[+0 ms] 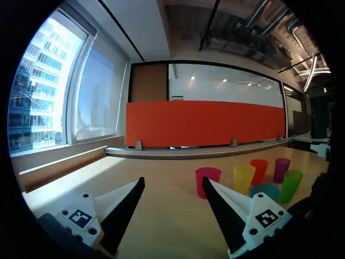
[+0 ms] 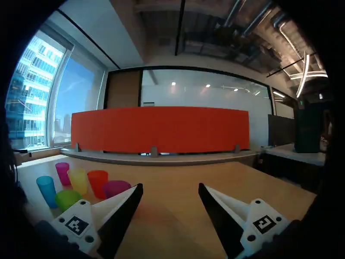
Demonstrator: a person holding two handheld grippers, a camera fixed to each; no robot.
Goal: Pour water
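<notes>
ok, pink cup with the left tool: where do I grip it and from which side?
I'd grip the pink cup across its side wall near mid-height, coming level from the near side; the left tool is open. It stands upright at the cluster's near-left edge, bare table on its left, yellow cup close on its right, so that gap is tighter.

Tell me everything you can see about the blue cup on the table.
The blue cup is a plain tapered tumbler, wider at the rim than at the base, with no handle or lid. It looks like translucent plastic. It stands upright, mouth up, on the wooden table, at the outer edge of a cluster of coloured cups, next to the green cup. Whether the two touch, and whether it holds any water, cannot be told.
</notes>
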